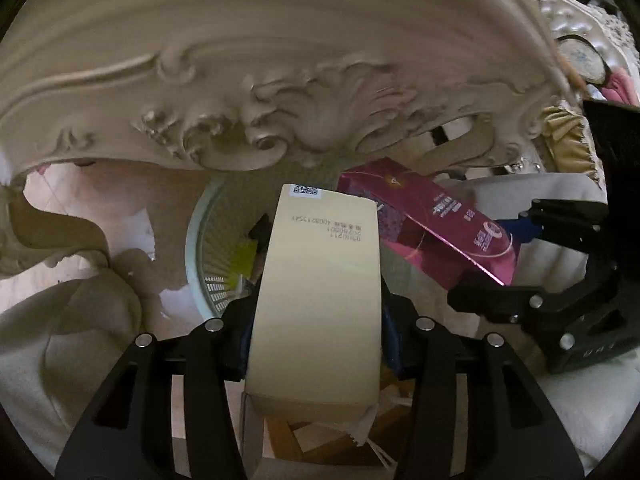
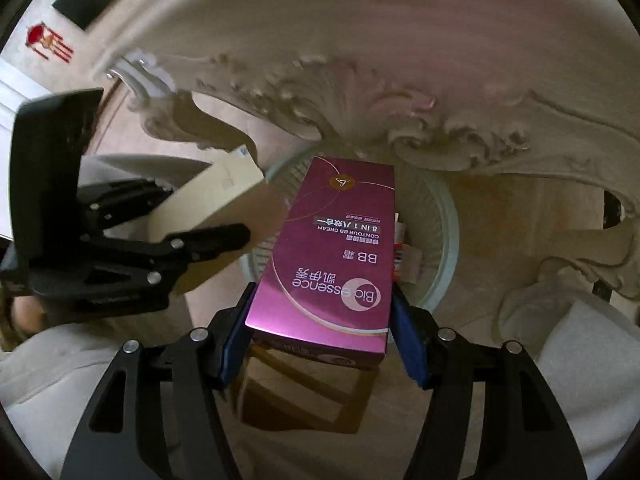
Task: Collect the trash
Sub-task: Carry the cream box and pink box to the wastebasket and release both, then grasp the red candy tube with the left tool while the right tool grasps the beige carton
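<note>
My left gripper point(image 1: 316, 320) is shut on a cream cardboard box point(image 1: 320, 288), held over a pale green slatted waste bin point(image 1: 208, 248) on the floor. My right gripper point(image 2: 320, 320) is shut on a magenta Bio-essence BB cream box point(image 2: 332, 256), held over the same bin point(image 2: 444, 240). The magenta box also shows in the left wrist view point(image 1: 436, 224), right of the cream box, with the right gripper point(image 1: 532, 280) behind it. The cream box point(image 2: 208, 200) and the left gripper point(image 2: 152, 248) show at the left of the right wrist view. Some trash lies inside the bin.
An ornate carved beige table apron point(image 1: 256, 112) hangs just above and behind the bin, and it also shows in the right wrist view point(image 2: 400, 112). A curved table leg point(image 2: 592, 256) stands right of the bin. The floor is tan tile point(image 1: 100, 200).
</note>
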`<action>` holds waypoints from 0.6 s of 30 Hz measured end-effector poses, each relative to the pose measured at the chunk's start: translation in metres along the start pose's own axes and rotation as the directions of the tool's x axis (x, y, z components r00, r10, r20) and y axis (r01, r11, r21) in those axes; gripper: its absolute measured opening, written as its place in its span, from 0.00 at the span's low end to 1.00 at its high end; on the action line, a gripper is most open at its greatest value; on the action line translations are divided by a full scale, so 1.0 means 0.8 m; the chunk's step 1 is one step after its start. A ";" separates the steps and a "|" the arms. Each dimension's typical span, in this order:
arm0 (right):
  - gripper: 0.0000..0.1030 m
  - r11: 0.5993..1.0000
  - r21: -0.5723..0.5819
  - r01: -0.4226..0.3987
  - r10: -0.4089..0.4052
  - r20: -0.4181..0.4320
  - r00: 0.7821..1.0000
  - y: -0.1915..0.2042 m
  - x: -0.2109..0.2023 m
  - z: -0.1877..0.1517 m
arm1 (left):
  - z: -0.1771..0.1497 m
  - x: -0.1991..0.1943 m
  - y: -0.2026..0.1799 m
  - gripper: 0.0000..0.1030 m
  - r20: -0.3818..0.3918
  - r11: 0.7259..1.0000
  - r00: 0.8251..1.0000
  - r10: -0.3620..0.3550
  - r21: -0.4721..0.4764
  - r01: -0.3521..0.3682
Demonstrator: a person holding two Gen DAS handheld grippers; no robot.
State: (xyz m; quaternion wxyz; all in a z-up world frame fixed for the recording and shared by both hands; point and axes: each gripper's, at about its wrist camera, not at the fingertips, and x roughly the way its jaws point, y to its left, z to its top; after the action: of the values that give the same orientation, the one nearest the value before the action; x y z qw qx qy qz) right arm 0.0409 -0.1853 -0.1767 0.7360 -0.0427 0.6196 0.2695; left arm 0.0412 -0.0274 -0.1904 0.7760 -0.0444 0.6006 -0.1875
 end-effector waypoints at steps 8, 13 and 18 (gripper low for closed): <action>0.78 0.998 -0.007 0.066 -0.066 0.006 0.998 -0.007 0.008 -0.002 | 0.002 0.005 0.018 0.76 -0.018 0.997 0.999 0.036 -0.070 -0.037; 0.78 0.995 -0.090 0.033 -0.031 0.028 0.999 0.000 -0.046 -0.017 | -0.006 -0.045 0.020 0.76 0.077 0.994 0.994 0.081 -0.084 -0.075; 0.78 0.991 -0.131 -0.017 0.054 0.286 0.957 0.000 -0.173 0.001 | 0.012 -0.153 0.003 0.76 0.320 0.983 0.933 0.164 0.023 -0.181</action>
State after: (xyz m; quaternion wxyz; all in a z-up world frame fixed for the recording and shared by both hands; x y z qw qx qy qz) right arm 0.0299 -0.2327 -0.0470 0.8093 -0.0389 0.4878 0.3250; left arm 0.0257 0.0156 -0.0765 0.8767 -0.0010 0.4646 -0.1245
